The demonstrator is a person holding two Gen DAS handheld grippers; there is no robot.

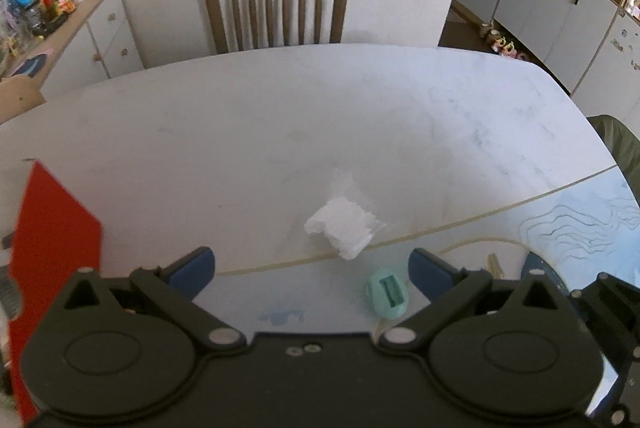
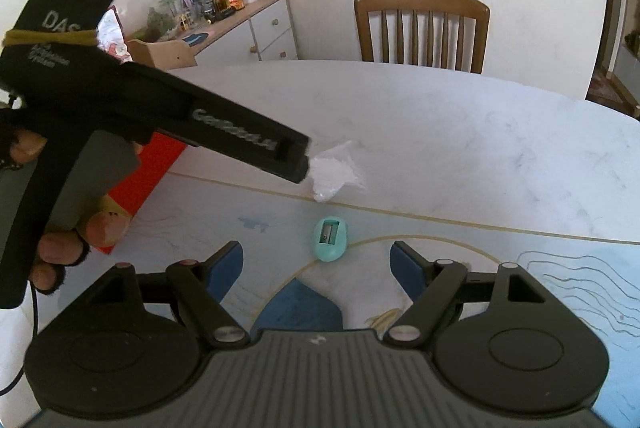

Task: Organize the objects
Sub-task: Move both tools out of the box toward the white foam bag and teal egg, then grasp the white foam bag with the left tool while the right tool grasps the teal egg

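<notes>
Two claws hang over our counter [image 1: 280, 131], both spread wide with nothing between the pads. Our right claw [image 2: 318, 264] lines up on the teal pencil sharpener [image 2: 330, 240], which lies on the blue mat [image 2: 520, 268] just ahead of it. Our left claw [image 1: 311, 270] hovers near the small bag of white bits [image 1: 344, 228], at the mat's edge. We judge the egg-shaped sharpener may roll or squirt out if the pads close off-centre, and the two claws, working this near, could knock each other.
</notes>
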